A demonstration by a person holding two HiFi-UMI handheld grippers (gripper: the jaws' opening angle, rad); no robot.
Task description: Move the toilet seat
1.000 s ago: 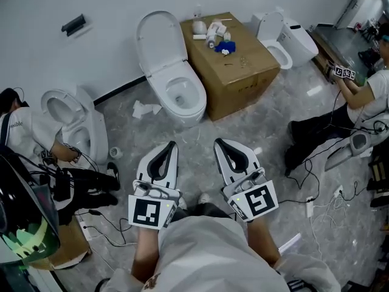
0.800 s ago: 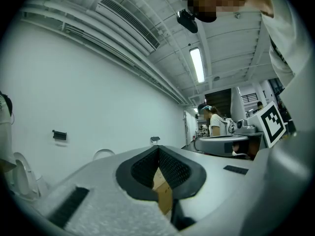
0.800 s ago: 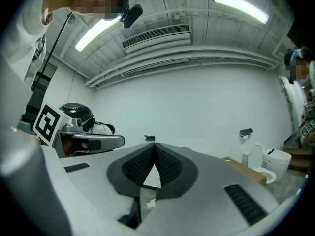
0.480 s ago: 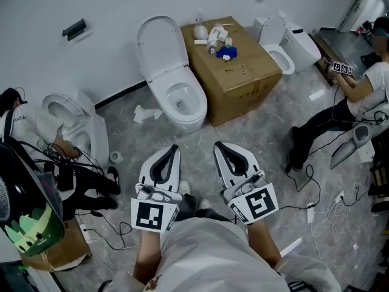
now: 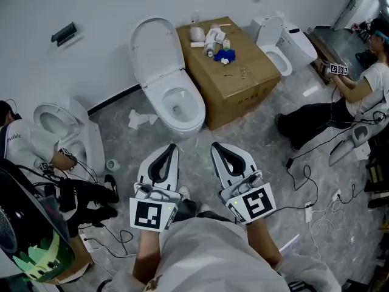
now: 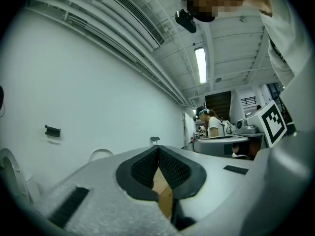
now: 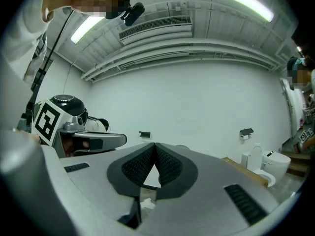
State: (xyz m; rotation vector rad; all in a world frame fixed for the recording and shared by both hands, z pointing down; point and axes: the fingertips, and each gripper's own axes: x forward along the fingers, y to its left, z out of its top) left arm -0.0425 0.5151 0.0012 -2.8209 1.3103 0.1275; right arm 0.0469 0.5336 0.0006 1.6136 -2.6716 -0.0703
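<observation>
A white toilet (image 5: 176,105) stands against the far wall with its lid (image 5: 157,52) raised; the seat ring (image 5: 159,97) lies on the bowl. My left gripper (image 5: 169,146) and right gripper (image 5: 217,145) are held side by side, pointing level at the toilet from a short way in front of it. Both are shut with nothing between the jaws. In the left gripper view the left gripper (image 6: 158,148) has its pads together, and the raised lid (image 6: 100,154) shows beyond. The right gripper (image 7: 155,145) is likewise closed in the right gripper view.
A cardboard box (image 5: 234,72) with small parts on top stands right of the toilet. A second toilet (image 5: 282,38) is at far right, a third toilet (image 5: 67,126) at left with a person crouched by it. Another person (image 5: 358,96) sits at right. Cables (image 5: 310,175) cross the floor.
Both grippers have come a little nearer to the middle toilet, still side by side and shut. The person at the left toilet has shifted.
</observation>
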